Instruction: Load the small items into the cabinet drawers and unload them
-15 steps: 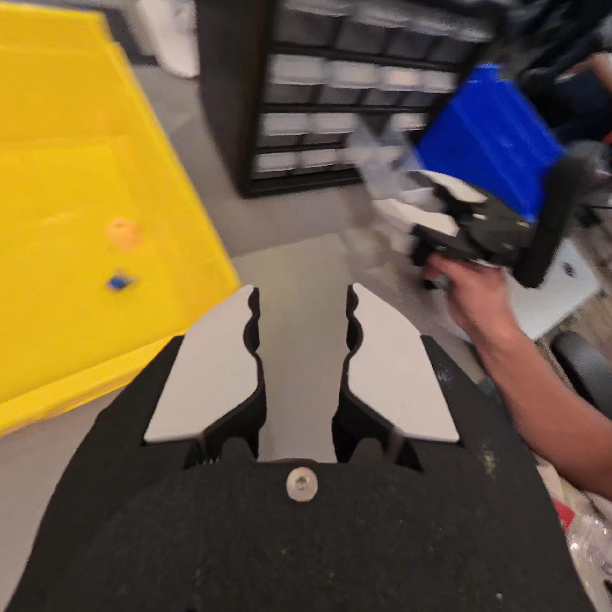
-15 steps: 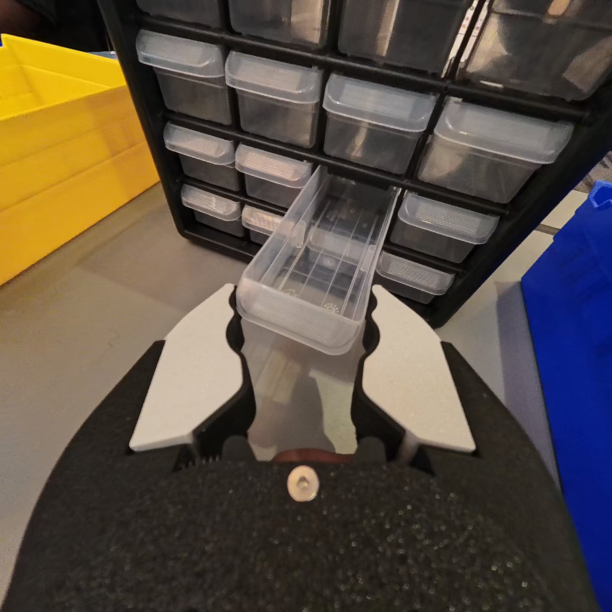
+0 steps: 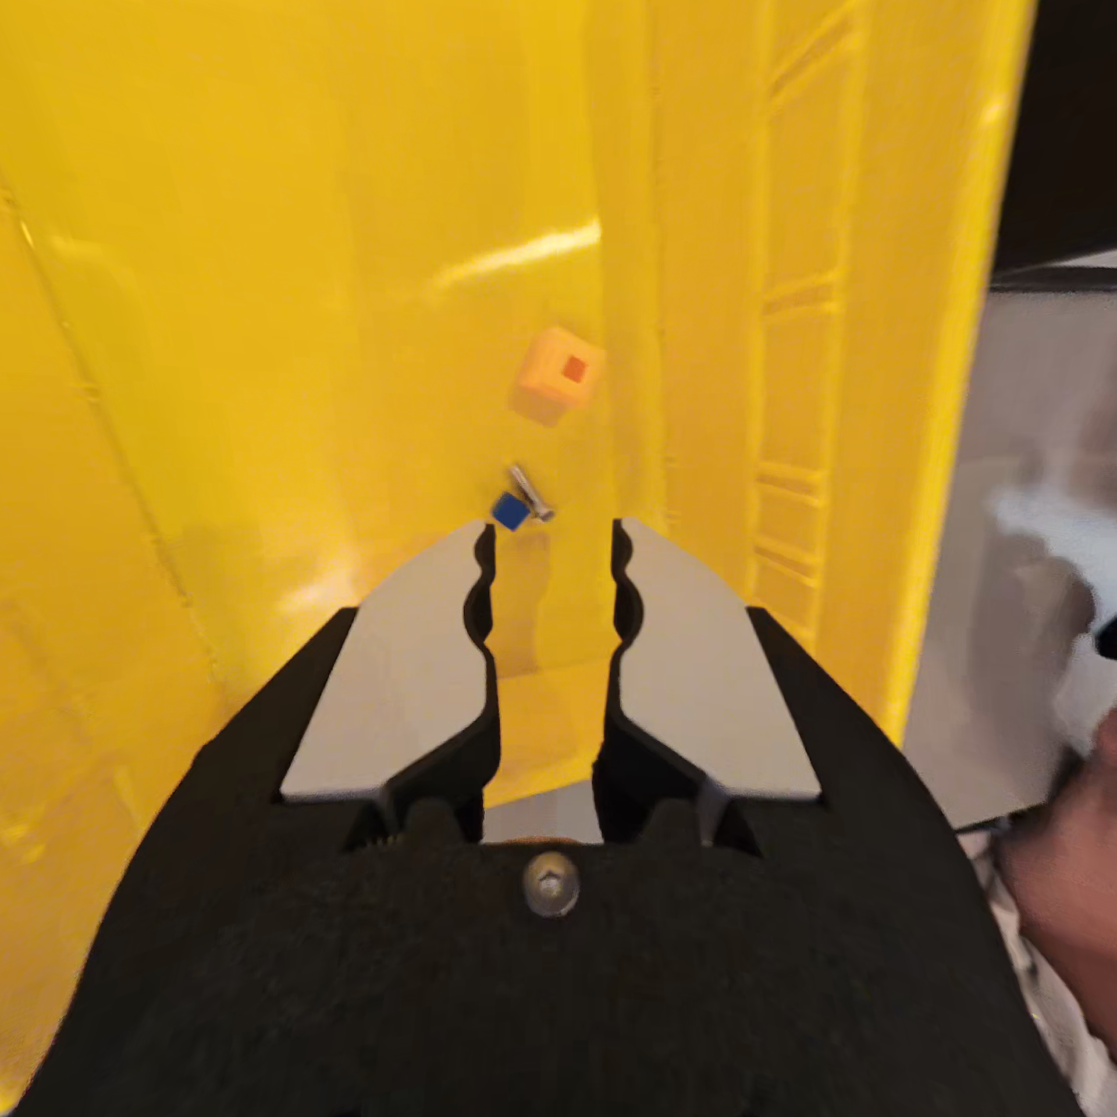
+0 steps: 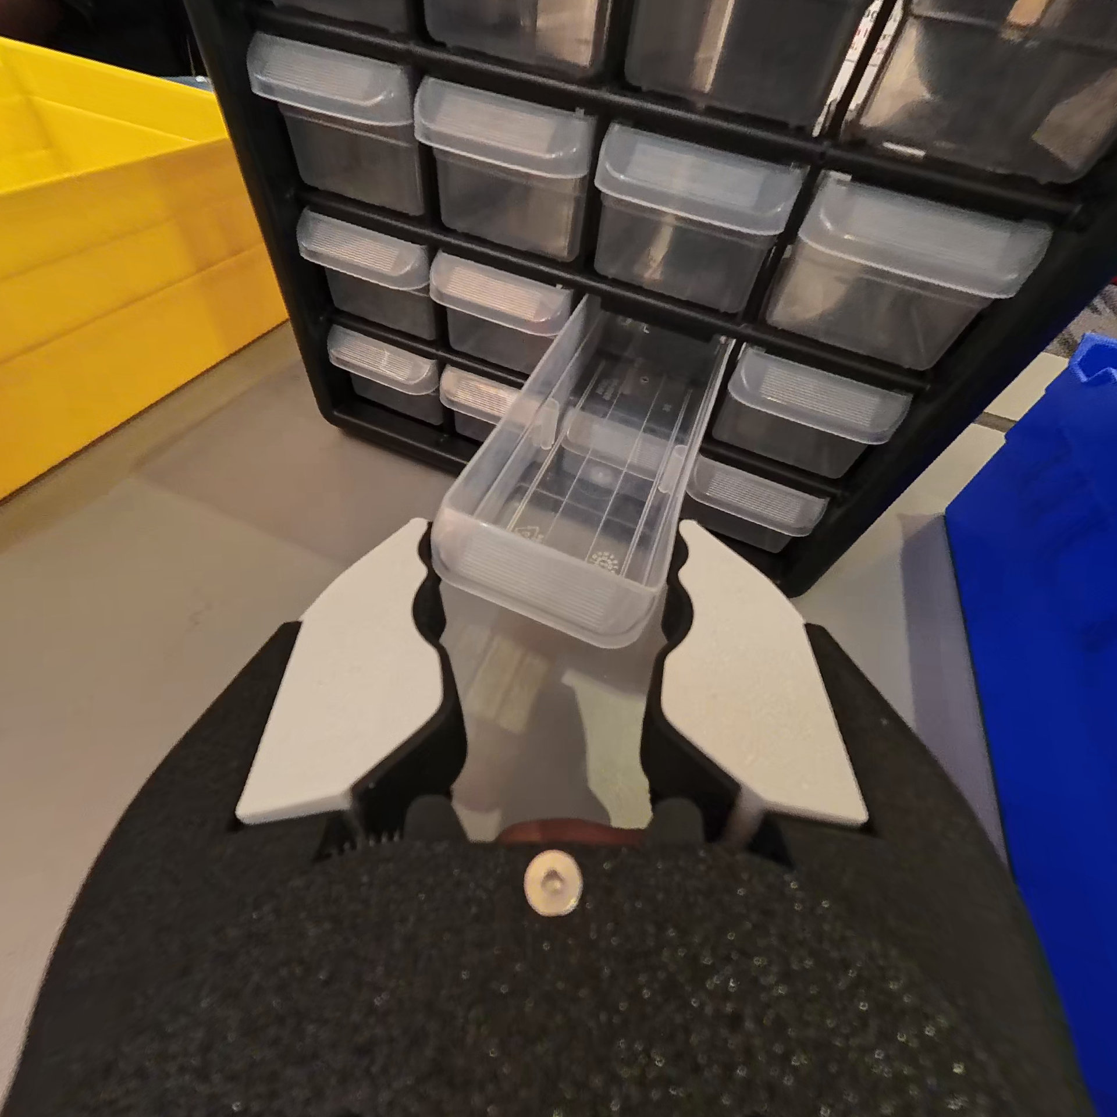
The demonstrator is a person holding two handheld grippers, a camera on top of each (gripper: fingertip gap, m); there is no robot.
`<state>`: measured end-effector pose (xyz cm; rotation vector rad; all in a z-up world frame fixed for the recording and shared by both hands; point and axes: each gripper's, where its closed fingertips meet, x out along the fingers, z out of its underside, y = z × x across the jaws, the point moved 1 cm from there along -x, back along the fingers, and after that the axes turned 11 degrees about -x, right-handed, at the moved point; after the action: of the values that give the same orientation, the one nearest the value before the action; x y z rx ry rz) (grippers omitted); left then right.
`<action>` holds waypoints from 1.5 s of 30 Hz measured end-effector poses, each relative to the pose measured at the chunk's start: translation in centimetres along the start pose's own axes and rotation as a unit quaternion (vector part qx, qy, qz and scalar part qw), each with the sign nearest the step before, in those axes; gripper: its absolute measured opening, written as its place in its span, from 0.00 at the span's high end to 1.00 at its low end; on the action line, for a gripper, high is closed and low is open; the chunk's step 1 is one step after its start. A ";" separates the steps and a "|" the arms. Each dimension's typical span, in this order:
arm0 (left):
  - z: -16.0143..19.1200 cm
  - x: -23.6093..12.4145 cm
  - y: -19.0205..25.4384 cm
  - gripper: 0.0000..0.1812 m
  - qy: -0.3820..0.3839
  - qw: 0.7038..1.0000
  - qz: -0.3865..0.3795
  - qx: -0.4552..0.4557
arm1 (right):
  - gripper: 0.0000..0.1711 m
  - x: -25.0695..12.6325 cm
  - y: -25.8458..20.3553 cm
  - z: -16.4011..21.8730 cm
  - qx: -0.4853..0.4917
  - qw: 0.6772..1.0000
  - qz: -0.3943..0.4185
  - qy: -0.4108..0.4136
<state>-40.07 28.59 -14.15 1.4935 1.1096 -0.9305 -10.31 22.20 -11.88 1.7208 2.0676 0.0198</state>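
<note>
My left gripper (image 3: pixel 551 524) is open and empty, pointing down into a yellow bin (image 3: pixel 242 302). Just past its fingertips lie a small blue cube (image 3: pixel 509 511) and a metal screw (image 3: pixel 530 501) touching it. An orange cube (image 3: pixel 559 375) with a square hole lies farther on. My right gripper (image 4: pixel 553 538) is shut on the front of an empty clear drawer (image 4: pixel 580 483), which is pulled most of the way out of the black cabinet (image 4: pixel 610 290). The cabinet's other clear drawers are closed.
The yellow bin (image 4: pixel 121 302) stands left of the cabinet on the grey table (image 4: pixel 151 574). A blue bin (image 4: pixel 1039 604) stands close on the right. A person's hand (image 3: pixel 1076 846) shows blurred at the right edge of the left wrist view.
My left gripper has swung left from over the table to over the yellow bin, close to the small items. My right gripper keeps its hold on the drawer, nearly unmoved.
</note>
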 end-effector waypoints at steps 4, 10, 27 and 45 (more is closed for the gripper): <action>-0.4 1.9 -0.5 0.80 -0.034 0.999 -0.033 0.005 | 0.59 0.0 0.0 0.0 -0.003 1.000 0.001 -0.001; -0.2 3.3 -0.7 0.83 -0.070 0.996 -0.051 0.016 | 0.59 0.0 0.0 0.0 -0.002 1.000 0.000 -0.001; -0.8 0.8 0.0 0.97 -0.037 0.999 -0.016 0.024 | 0.59 0.0 0.0 0.1 -0.005 1.000 0.002 -0.004; 2.3 -3.5 29.3 0.97 0.073 0.917 0.193 0.341 | 0.59 -0.1 0.0 0.2 0.001 1.000 -0.002 -0.005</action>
<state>-12.91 23.81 -3.36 2.2827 0.5523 -0.9787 -10.20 22.05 -12.06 1.7142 2.0635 0.0083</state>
